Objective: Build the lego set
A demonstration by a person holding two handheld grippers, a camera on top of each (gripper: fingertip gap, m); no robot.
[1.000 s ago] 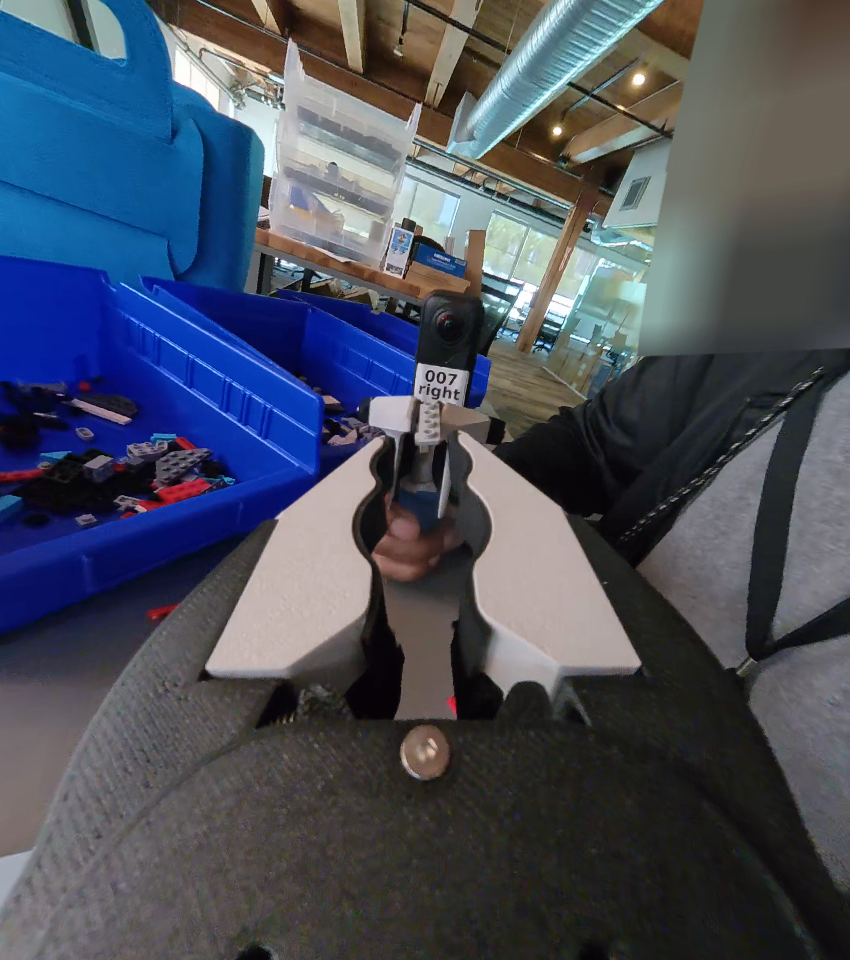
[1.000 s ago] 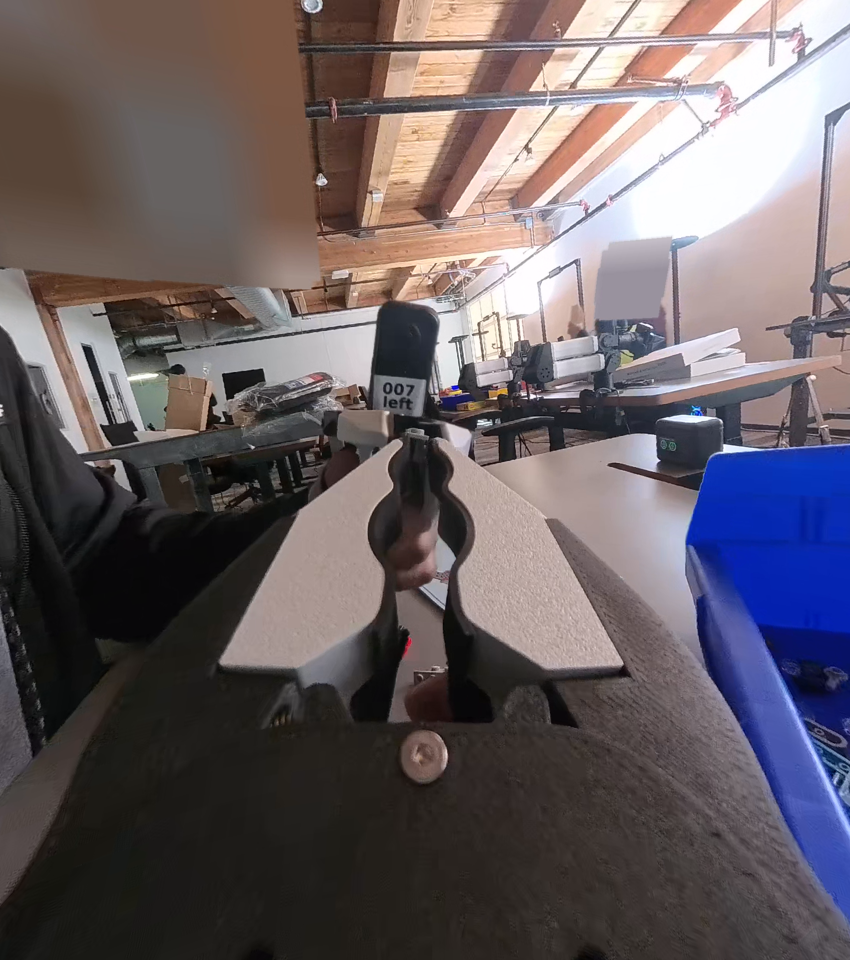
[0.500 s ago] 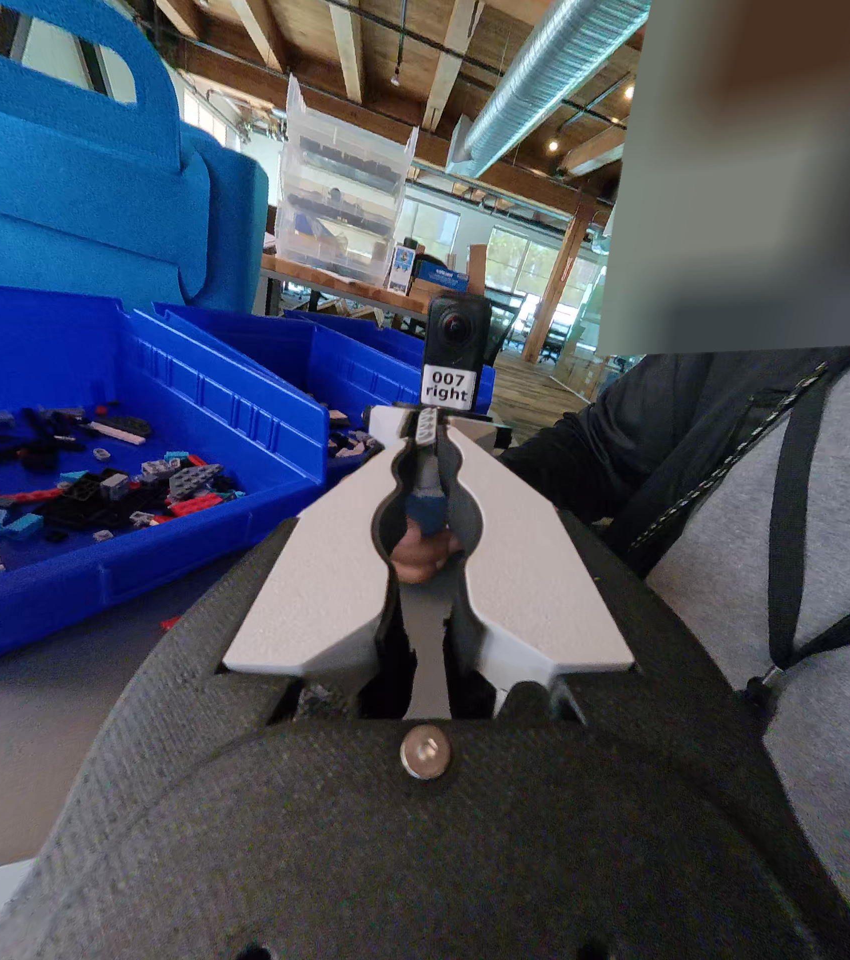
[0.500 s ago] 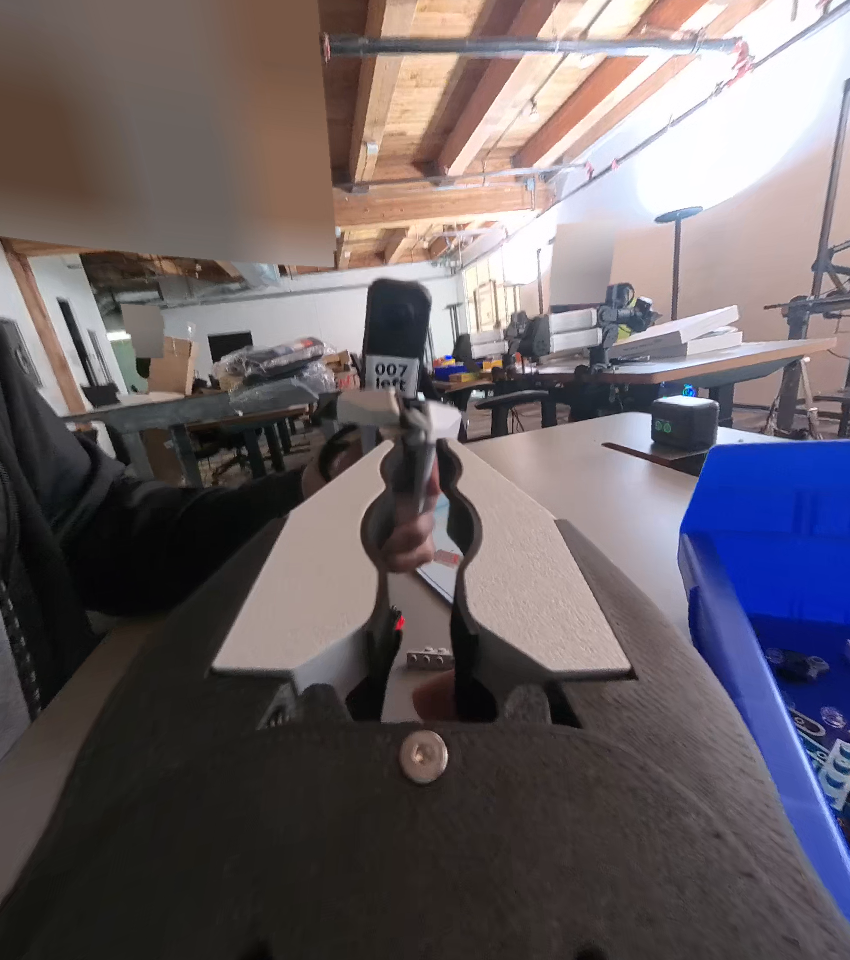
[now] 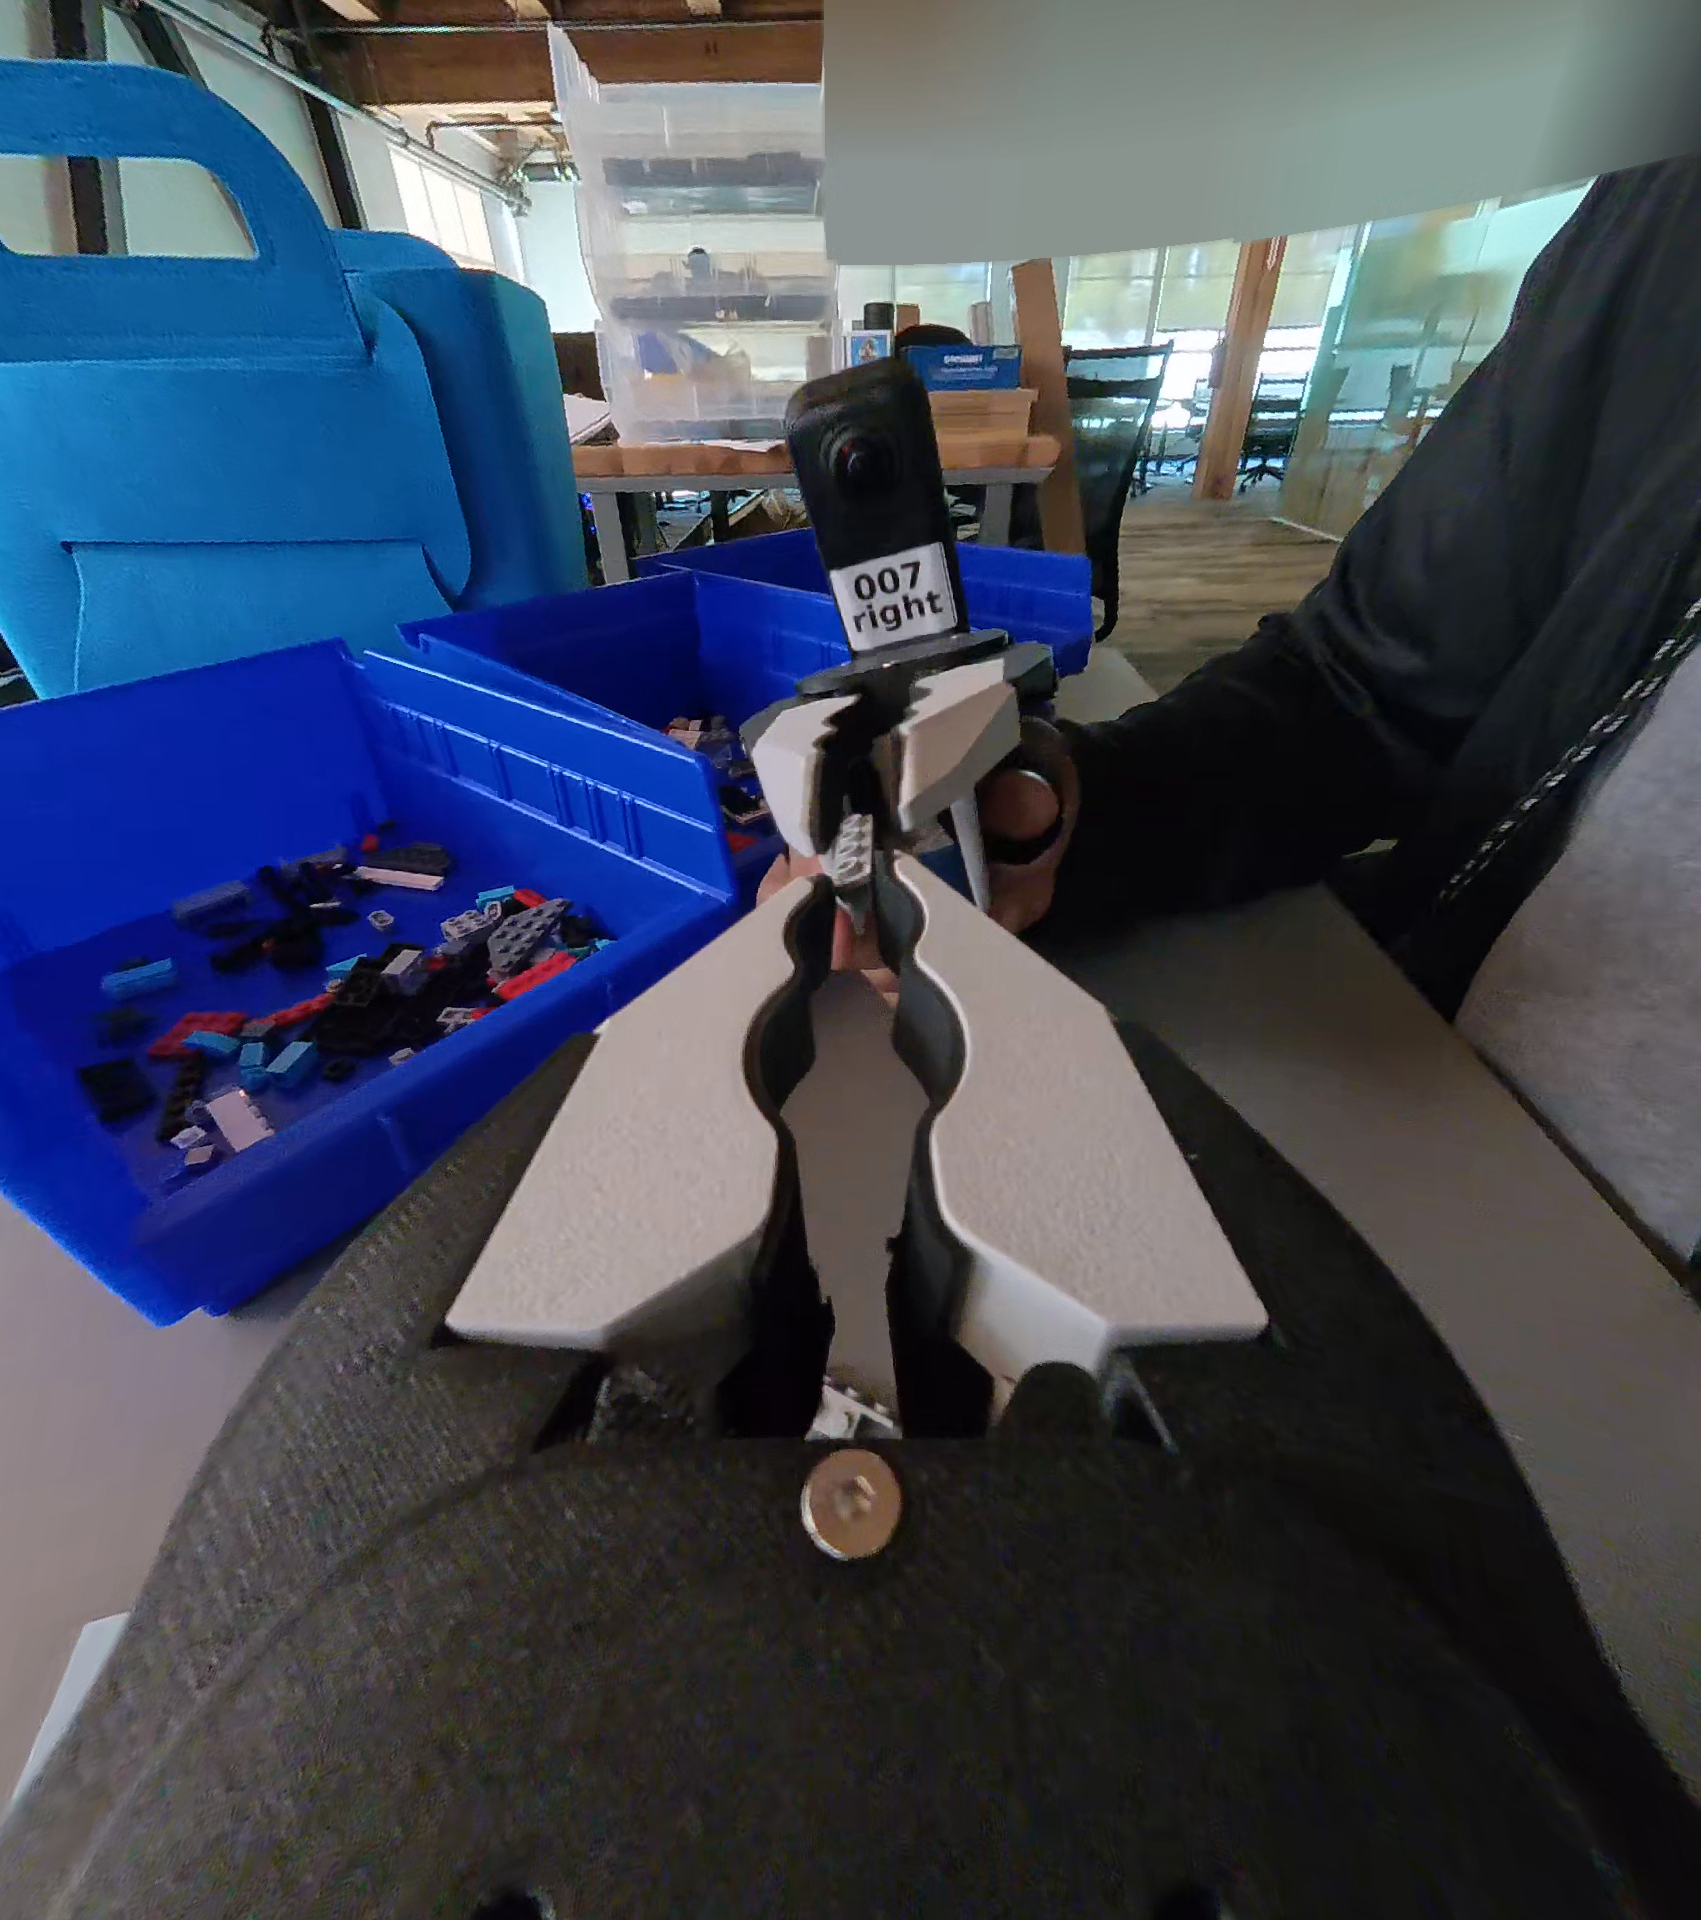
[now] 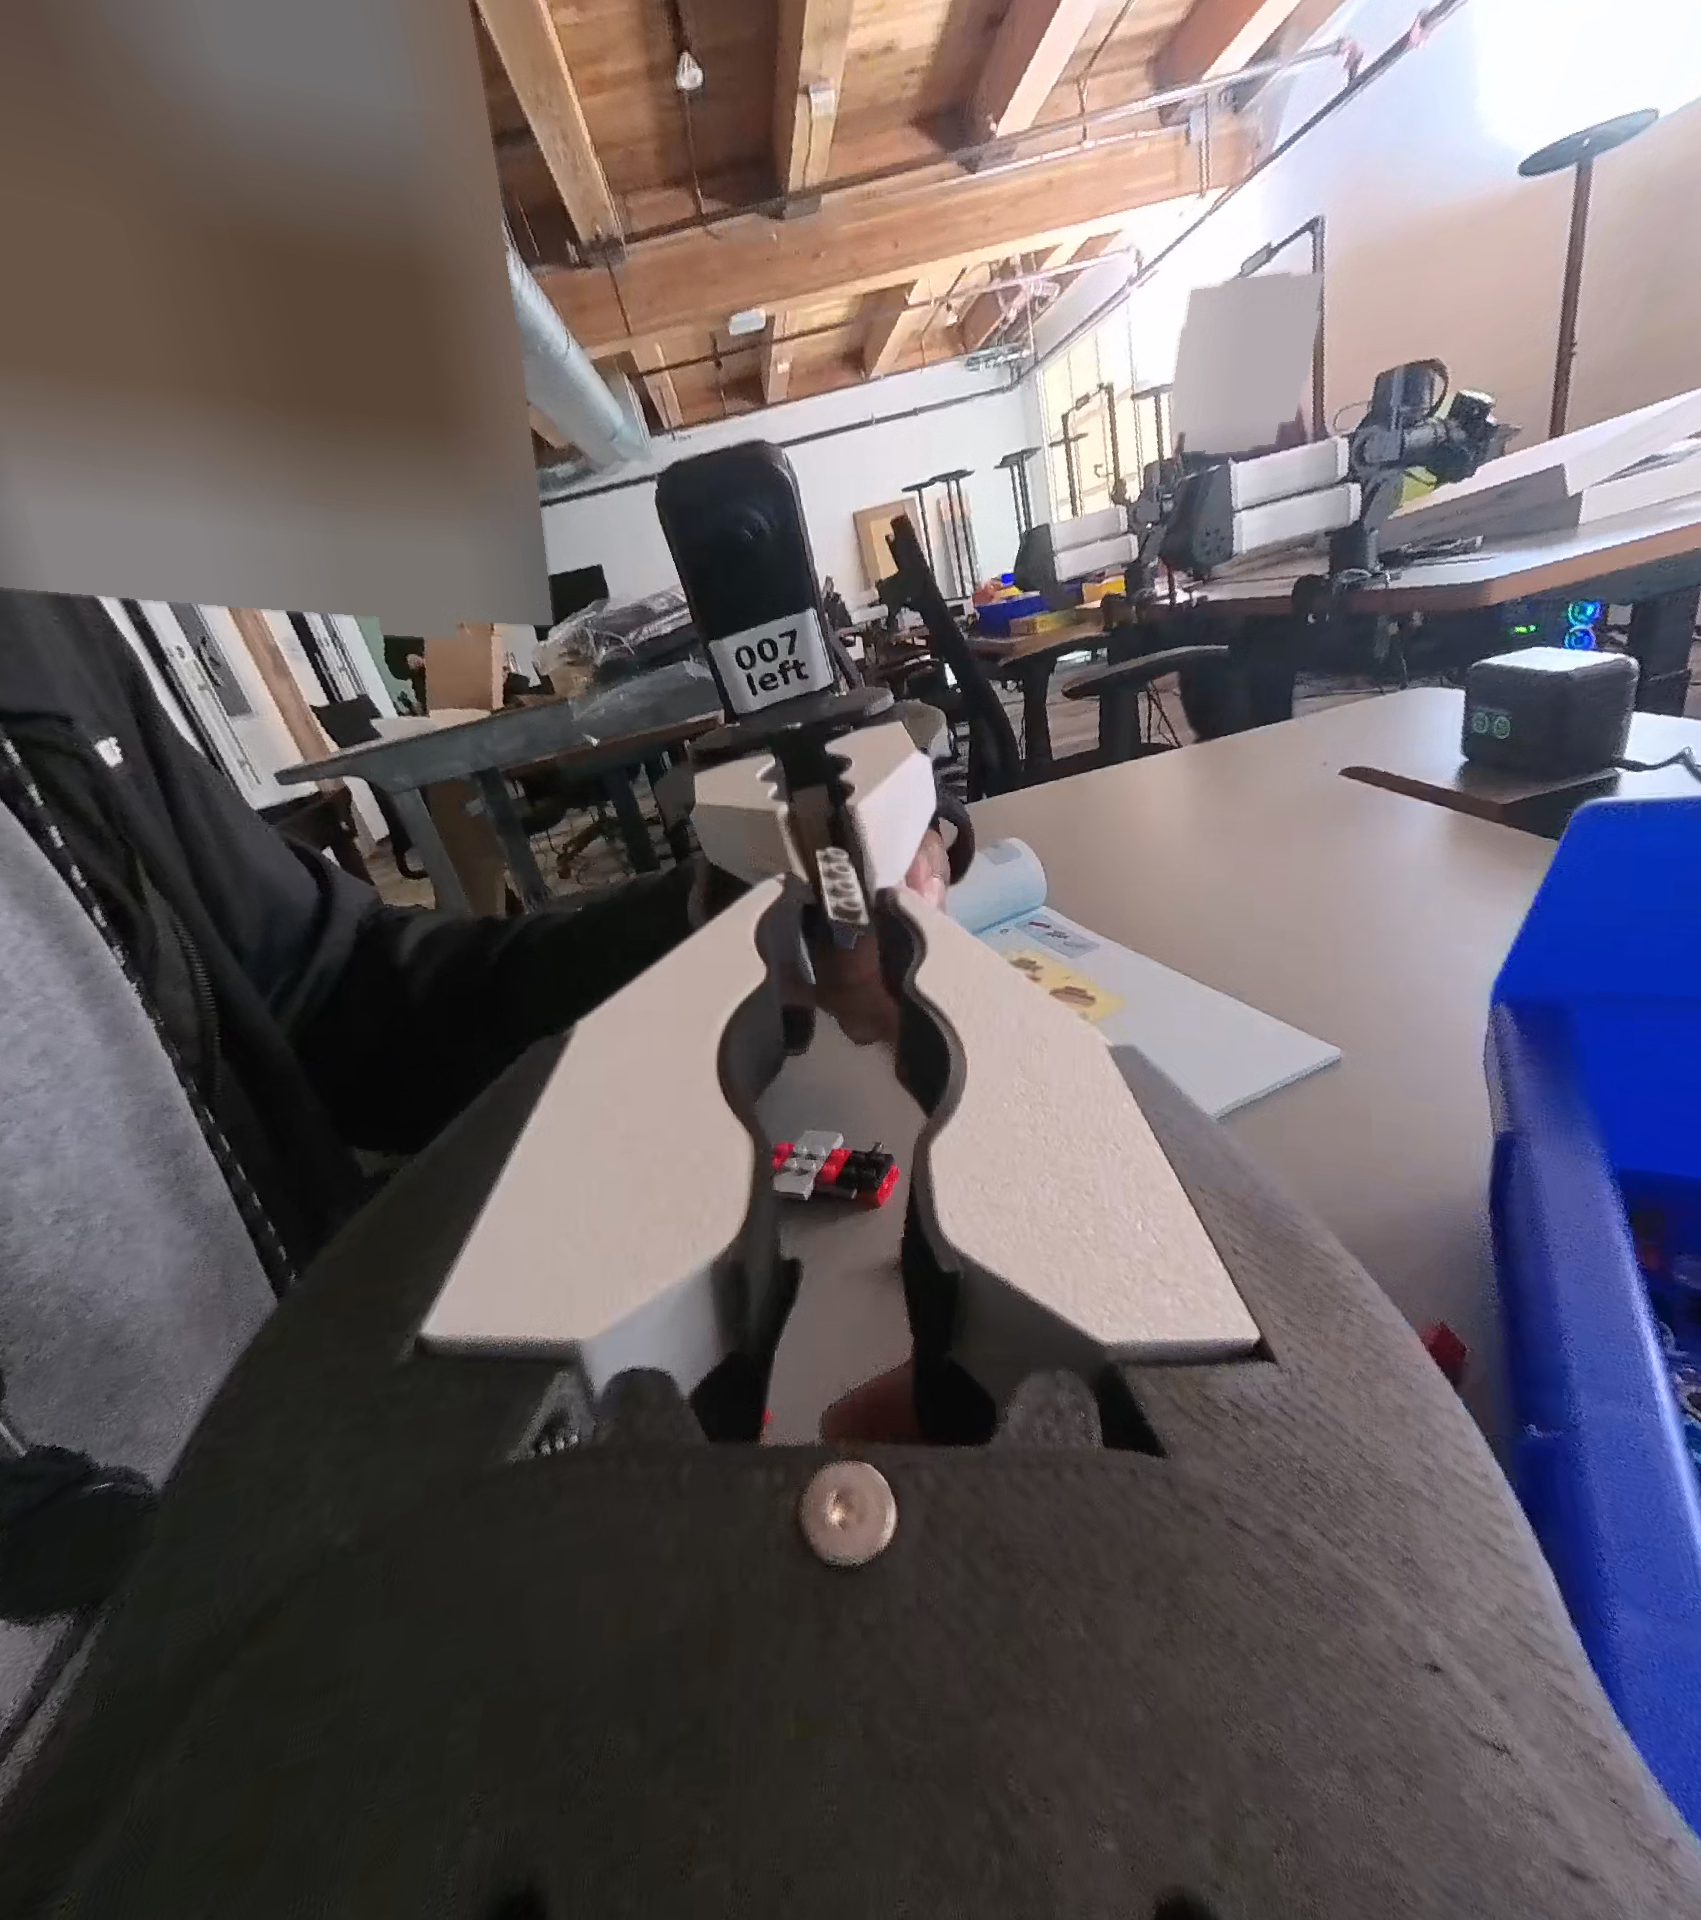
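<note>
The left tool [image 5: 851,914] and the right tool [image 6: 841,920] face each other tip to tip above the tabletop [image 6: 1293,914], both clamped on one grey studded plate [image 5: 852,854]. A small red and grey lego assembly [image 6: 833,1166] lies on the tabletop below, beside the blue bin [image 5: 534,769] of loose pieces.

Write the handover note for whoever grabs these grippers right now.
Left gripper: raised above the table, tips closed, apparently on the grey studded plate.
Right gripper: facing it tip to tip, apparently closed on the same plate; which one bears it is unclear.
Things: small red, grey and black sub-assembly on the table below; open instruction booklet behind it; loose pieces in the blue bin.
Done: only that small sub-assembly.
Left: probably seat the plate, then keep building from the bin.
</note>
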